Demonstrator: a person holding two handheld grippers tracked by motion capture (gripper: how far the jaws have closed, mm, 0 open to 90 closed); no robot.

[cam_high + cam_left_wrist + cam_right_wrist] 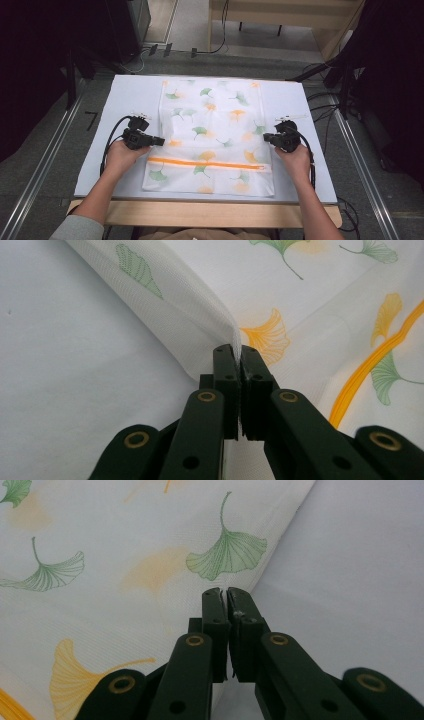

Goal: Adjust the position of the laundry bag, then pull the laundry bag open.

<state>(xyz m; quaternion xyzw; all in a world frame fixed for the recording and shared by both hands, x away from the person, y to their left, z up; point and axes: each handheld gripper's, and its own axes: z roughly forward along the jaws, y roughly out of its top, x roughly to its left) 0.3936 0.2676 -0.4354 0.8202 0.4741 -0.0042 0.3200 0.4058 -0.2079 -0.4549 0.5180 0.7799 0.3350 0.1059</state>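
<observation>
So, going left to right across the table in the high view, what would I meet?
Left gripper → orange zipper of the leaf-printed mesh bag → right gripper, both grippers pinching the bag's side edges.

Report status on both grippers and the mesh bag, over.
Left gripper shut on mesh bag, pinching its left edge. Right gripper shut on the right edge. Bag flat on table, orange zipper near the person. Nothing in the way.
</observation>
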